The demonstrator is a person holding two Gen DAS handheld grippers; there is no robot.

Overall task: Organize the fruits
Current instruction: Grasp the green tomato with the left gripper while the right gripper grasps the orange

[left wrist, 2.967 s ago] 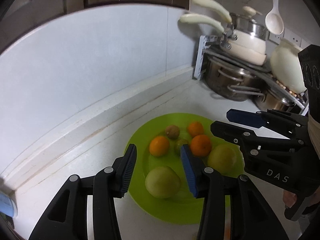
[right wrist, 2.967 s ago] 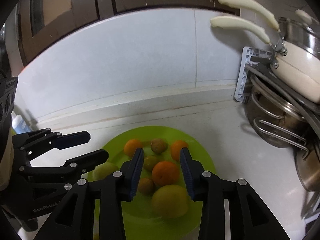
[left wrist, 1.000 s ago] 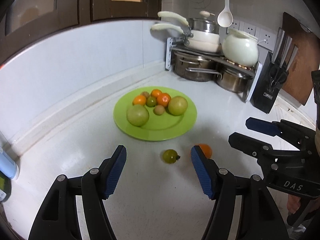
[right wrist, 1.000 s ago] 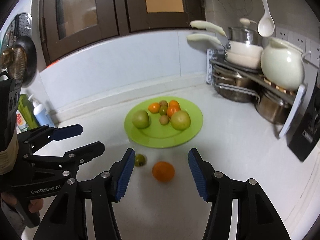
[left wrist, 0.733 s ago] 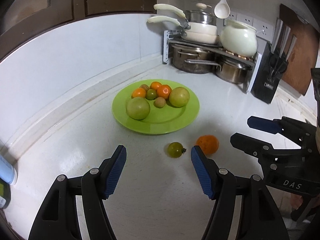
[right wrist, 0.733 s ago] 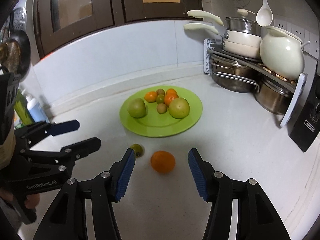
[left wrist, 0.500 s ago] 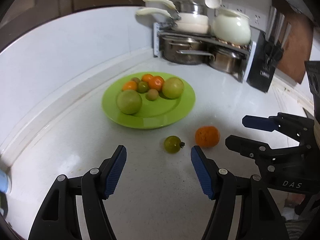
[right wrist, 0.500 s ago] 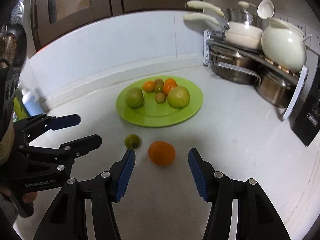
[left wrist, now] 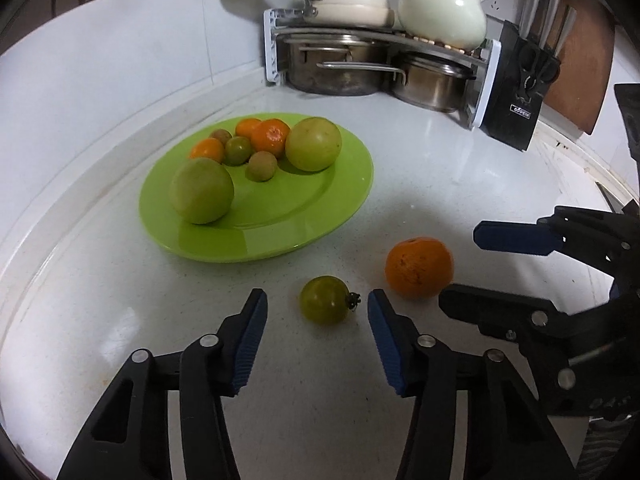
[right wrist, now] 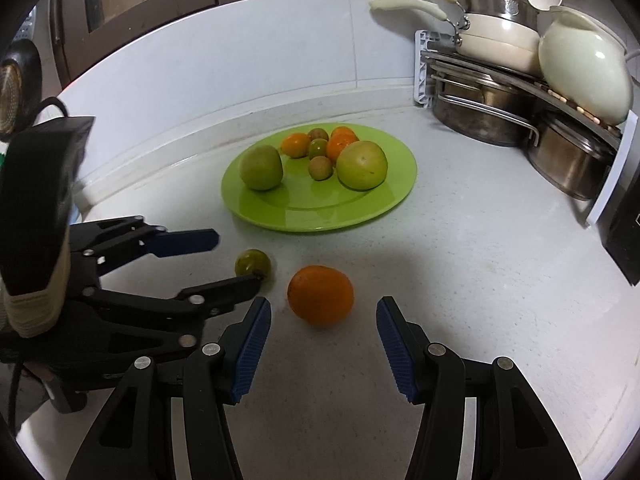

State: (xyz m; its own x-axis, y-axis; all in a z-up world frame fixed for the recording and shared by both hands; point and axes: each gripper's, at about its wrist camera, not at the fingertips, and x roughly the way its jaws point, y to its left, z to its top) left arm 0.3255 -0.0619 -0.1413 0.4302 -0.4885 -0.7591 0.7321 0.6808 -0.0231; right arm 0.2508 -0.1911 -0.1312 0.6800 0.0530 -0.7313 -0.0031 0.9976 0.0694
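Observation:
A green plate on the white counter holds several fruits: two large green ones, small oranges and small green ones. It also shows in the right wrist view. A small green tomato lies on the counter in front of the plate, just ahead of my open left gripper. An orange lies to the tomato's right, just ahead of my open right gripper. The tomato and left gripper show in the right view; the orange and right gripper in the left view.
A rack with steel pots, a cream pan and a cream pot stands at the back right corner. A black knife block stands right of it. A tiled wall runs behind the plate. The counter edge curves at the right.
Both grippers have drawn back from the plate and lowered toward the counter. The left one now faces the green tomato closely, the right one the orange. Both stay open.

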